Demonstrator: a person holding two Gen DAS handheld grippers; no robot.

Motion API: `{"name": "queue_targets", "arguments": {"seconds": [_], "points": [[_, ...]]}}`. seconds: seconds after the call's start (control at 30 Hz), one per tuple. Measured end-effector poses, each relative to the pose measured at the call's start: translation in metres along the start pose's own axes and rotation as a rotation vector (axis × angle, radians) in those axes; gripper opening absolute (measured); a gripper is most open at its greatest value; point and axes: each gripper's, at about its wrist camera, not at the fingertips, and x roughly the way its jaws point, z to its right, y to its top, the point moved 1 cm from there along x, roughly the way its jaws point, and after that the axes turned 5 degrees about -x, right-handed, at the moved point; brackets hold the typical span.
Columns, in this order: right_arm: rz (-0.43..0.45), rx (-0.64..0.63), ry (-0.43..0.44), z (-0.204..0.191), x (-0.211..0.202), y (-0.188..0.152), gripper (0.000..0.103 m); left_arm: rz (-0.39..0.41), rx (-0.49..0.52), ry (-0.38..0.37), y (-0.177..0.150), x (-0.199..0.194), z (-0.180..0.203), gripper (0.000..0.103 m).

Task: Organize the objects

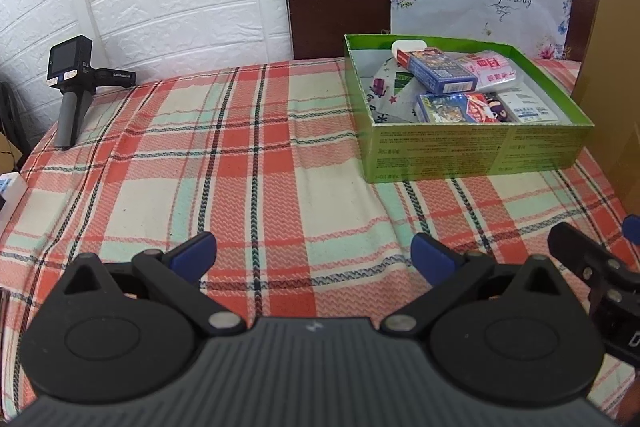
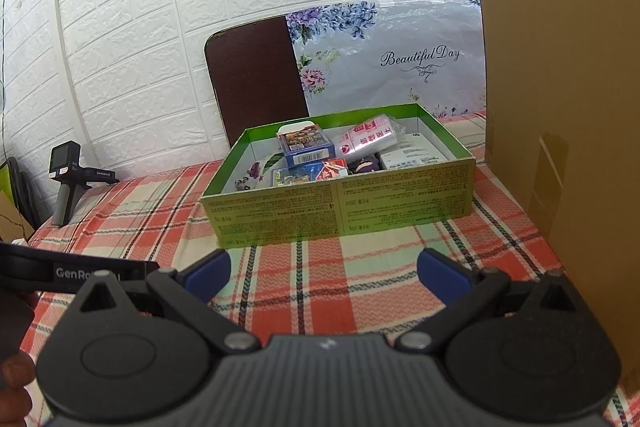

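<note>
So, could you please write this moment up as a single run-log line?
left gripper: open, empty | right gripper: open, empty | green box: on plaid cloth, holding card packs and packets | loose items outside: none seen

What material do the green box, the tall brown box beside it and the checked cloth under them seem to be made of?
Green box: likely thin printed cardboard, slightly glossy; straight folded walls covered with fine print.
Tall brown box: plain corrugated-looking cardboard, matte; raw brown face and what looks like a tape strip.
Checked cloth: woven fabric, matte; zigzag weave and soft wrinkles show.
</note>
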Motion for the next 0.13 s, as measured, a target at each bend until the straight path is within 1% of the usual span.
{"name": "queue_targets", "arguments": {"seconds": [0.13], "points": [[-0.002, -0.006, -0.001, -0.0012, 0.0017, -0.002, 0.103, 0.025, 0.012, 0.001, 0.0026, -0.0035, 0.0008, 0.103]]}}
